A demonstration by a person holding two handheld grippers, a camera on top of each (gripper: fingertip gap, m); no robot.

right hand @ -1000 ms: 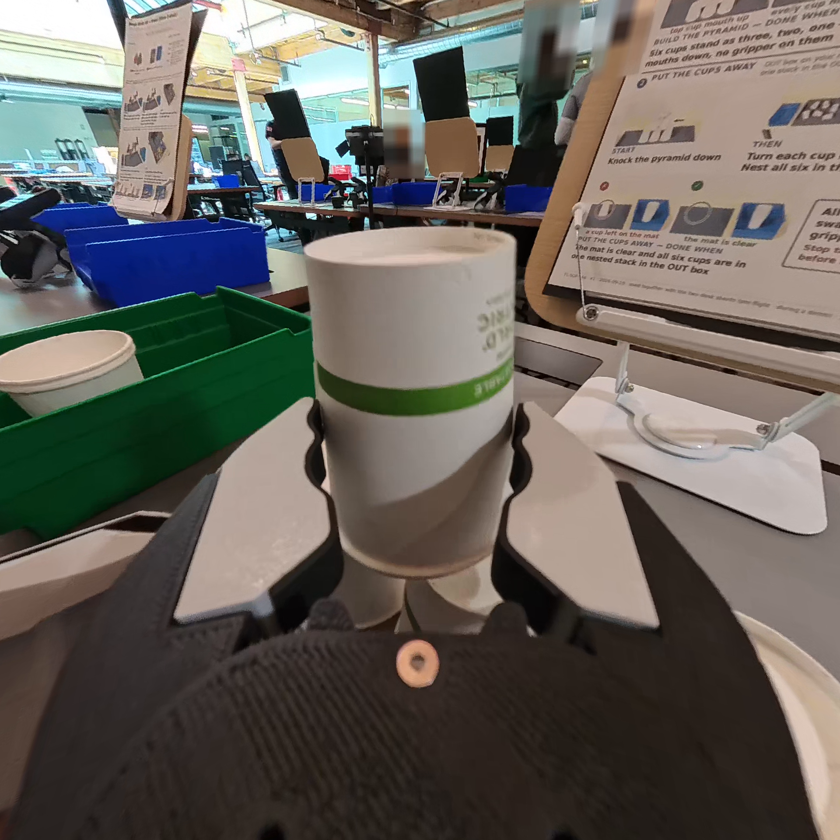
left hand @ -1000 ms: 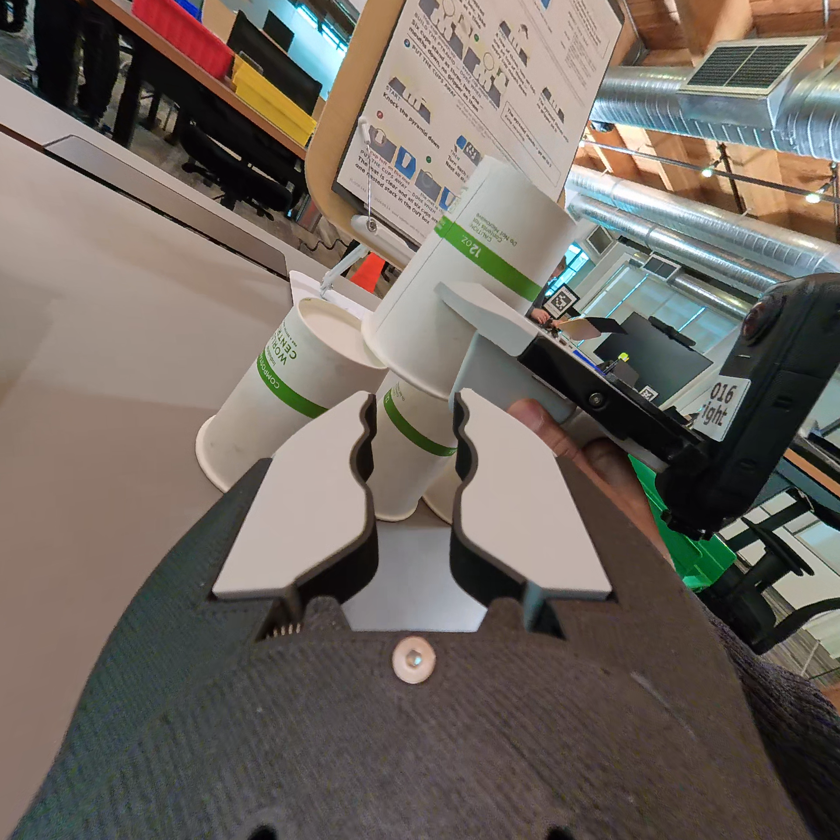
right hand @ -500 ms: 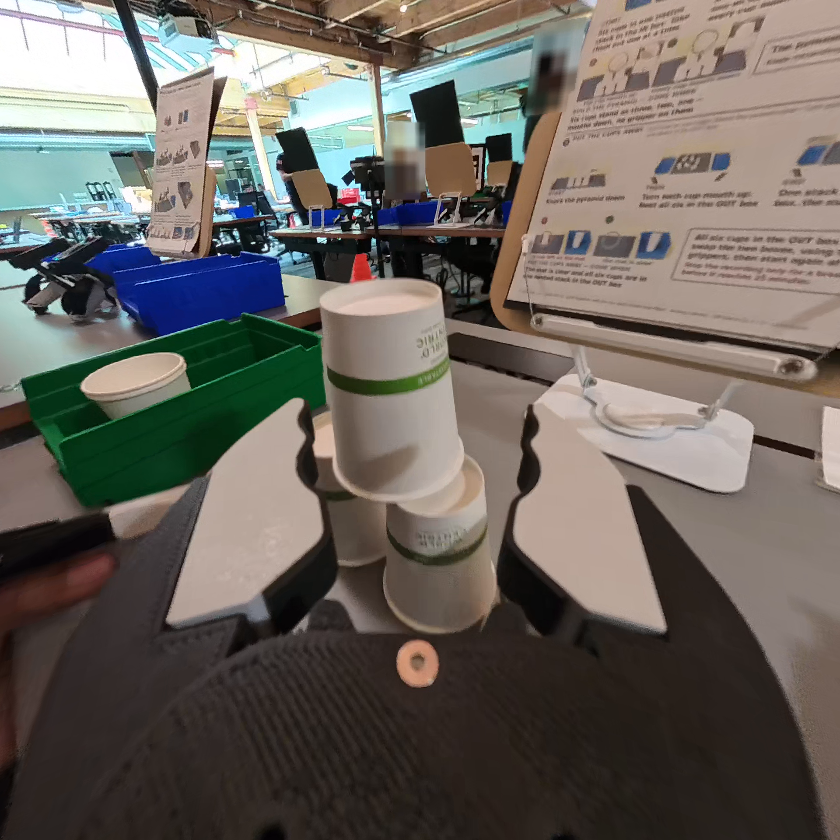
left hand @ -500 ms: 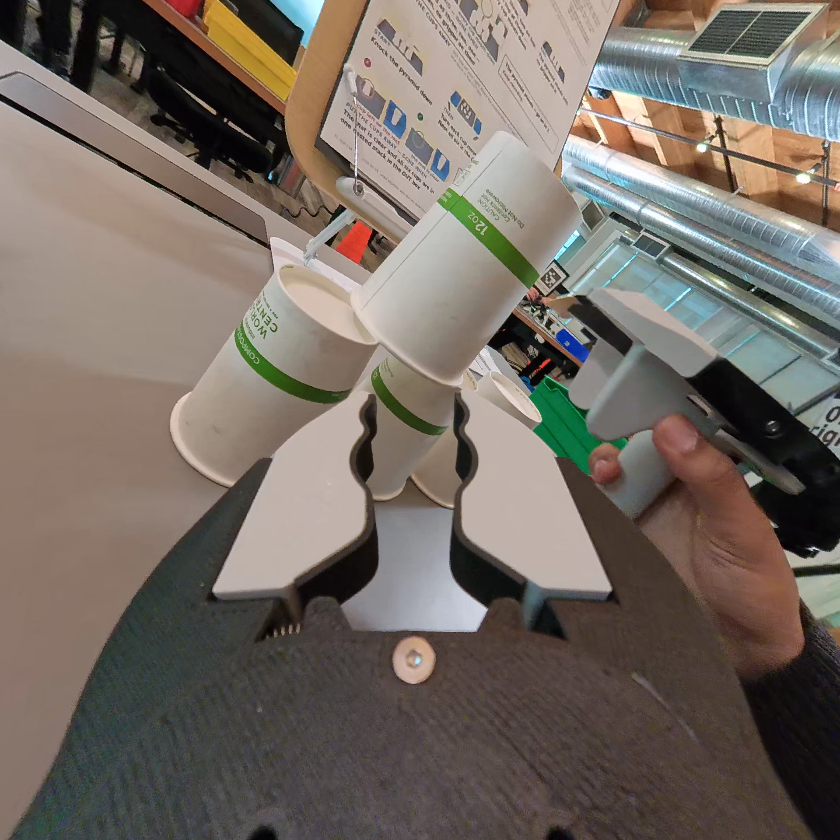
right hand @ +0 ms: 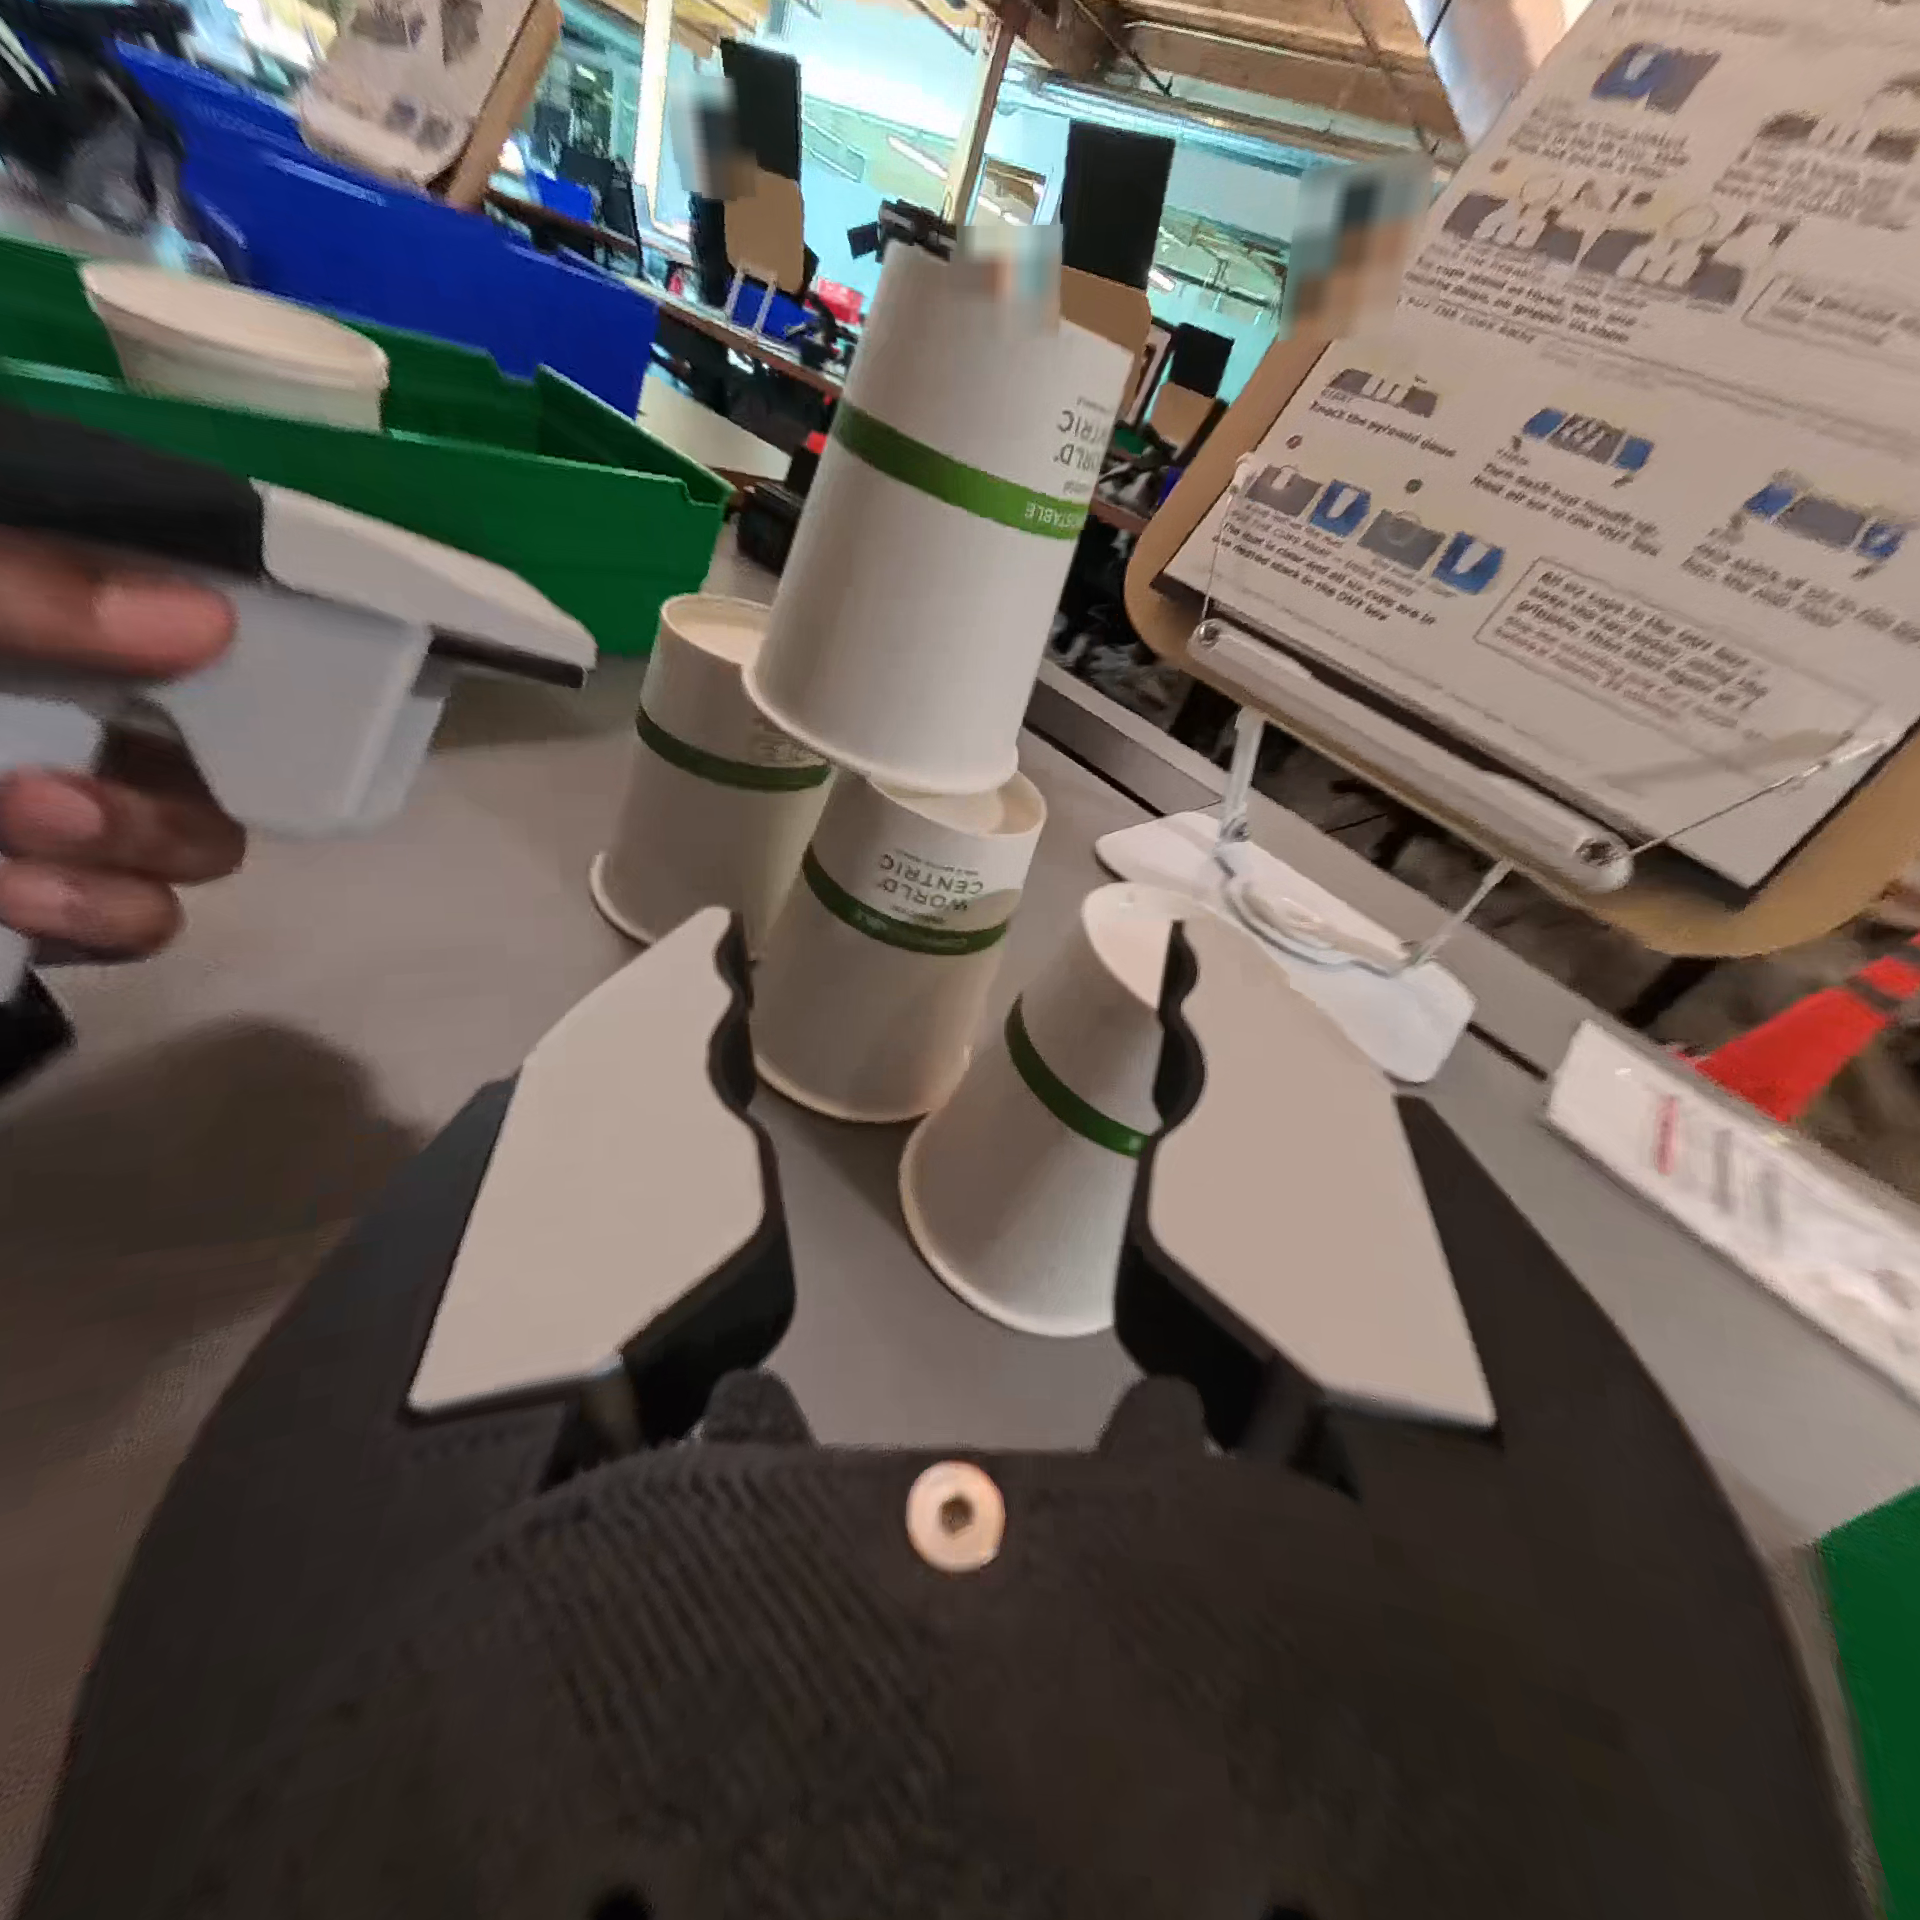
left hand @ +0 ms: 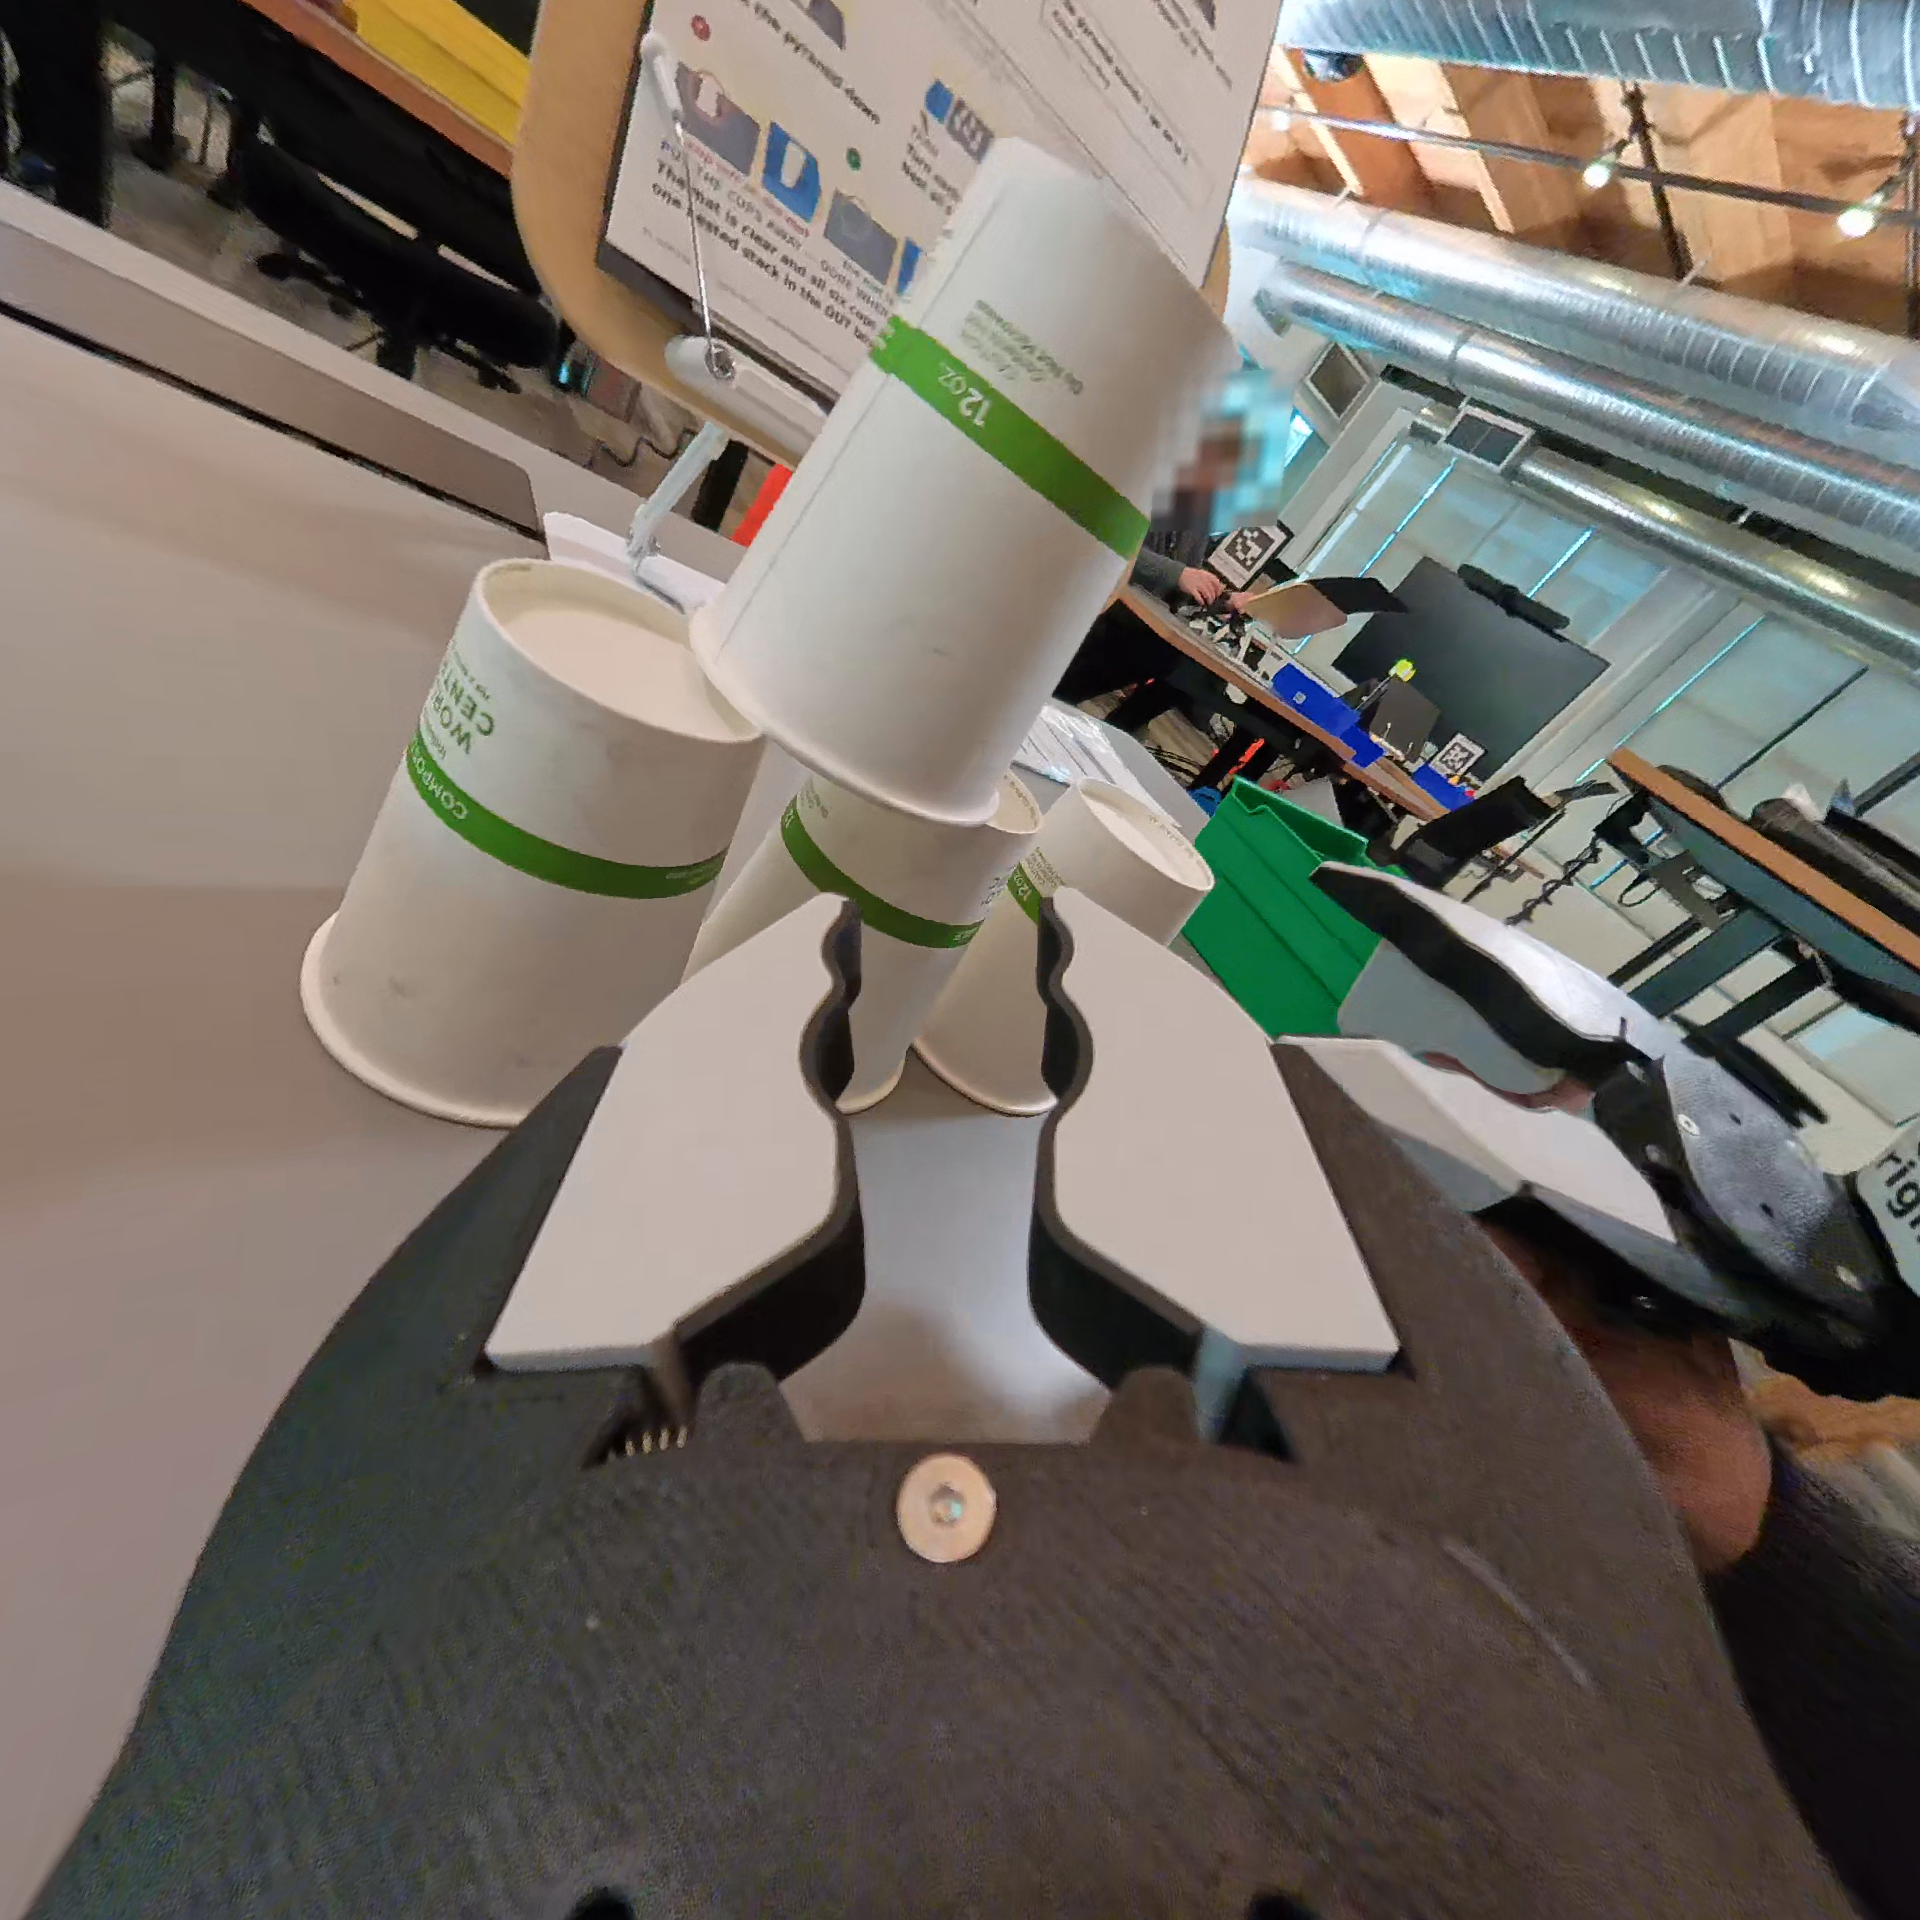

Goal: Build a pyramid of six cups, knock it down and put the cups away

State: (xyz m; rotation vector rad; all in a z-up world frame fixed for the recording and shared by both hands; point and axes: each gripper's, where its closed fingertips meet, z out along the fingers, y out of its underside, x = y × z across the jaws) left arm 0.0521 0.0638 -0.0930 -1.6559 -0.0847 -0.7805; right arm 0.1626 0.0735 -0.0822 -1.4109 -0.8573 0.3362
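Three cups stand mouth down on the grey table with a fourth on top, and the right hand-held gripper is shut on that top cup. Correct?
Not quite. In the right wrist view the right hand-held gripper is open and empty; the top cup rests tilted on the lower cups, free of both grippers. The rest holds.

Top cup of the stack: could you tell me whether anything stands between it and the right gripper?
Nothing blocks the top cup itself; the middle cup and near cup stand lower, before the open right gripper.
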